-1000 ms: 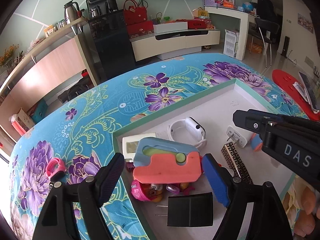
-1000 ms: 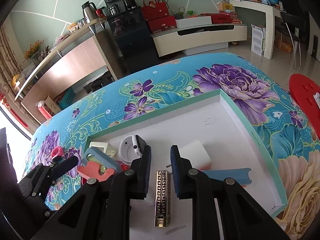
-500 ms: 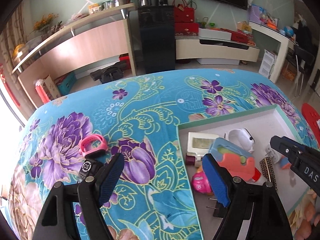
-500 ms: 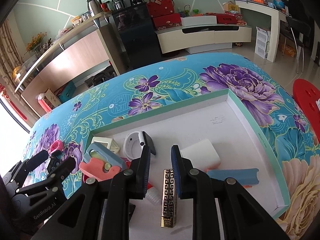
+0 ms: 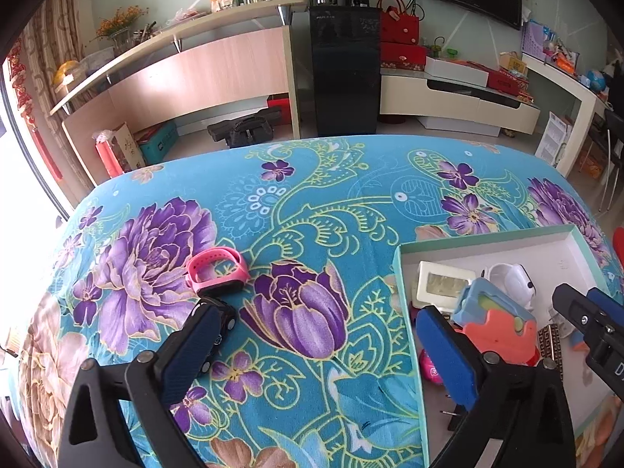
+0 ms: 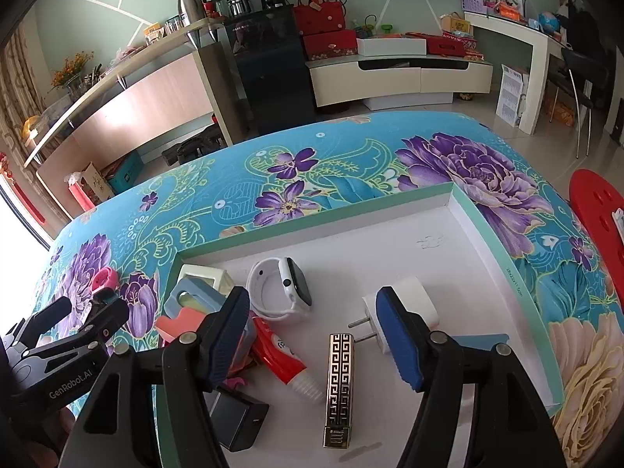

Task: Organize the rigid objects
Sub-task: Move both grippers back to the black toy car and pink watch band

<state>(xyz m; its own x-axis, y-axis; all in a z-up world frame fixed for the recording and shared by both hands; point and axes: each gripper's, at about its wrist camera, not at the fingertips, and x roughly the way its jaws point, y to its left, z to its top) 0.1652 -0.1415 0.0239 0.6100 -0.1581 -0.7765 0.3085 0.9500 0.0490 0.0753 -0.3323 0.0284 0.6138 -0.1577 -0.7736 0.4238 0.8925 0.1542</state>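
Rigid objects mostly sit inside the shallow white tray with mint-green rim (image 6: 503, 234): a gold-patterned rectangular case (image 6: 338, 386), white smartwatch (image 6: 280, 284) and white plug adapter (image 6: 409, 304). The right hand-held gripper (image 6: 312, 335) is opening, its pads clear of the case lying between them. A pink watch (image 5: 216, 269) and a black toy car (image 5: 218, 319) wait on the floral-covered desk (image 5: 312, 195). The left hand-held gripper (image 5: 312, 343) is opening wide and empty over clear cloth.

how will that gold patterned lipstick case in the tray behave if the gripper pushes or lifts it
The gold lipstick case looks rigid and boxy, so it should probably slide, not roll, on the tray floor. Its glossy metallic faces may slip between pads. Lying flat between the opening right gripper jaws, untouched, it seems unlikely to tip.
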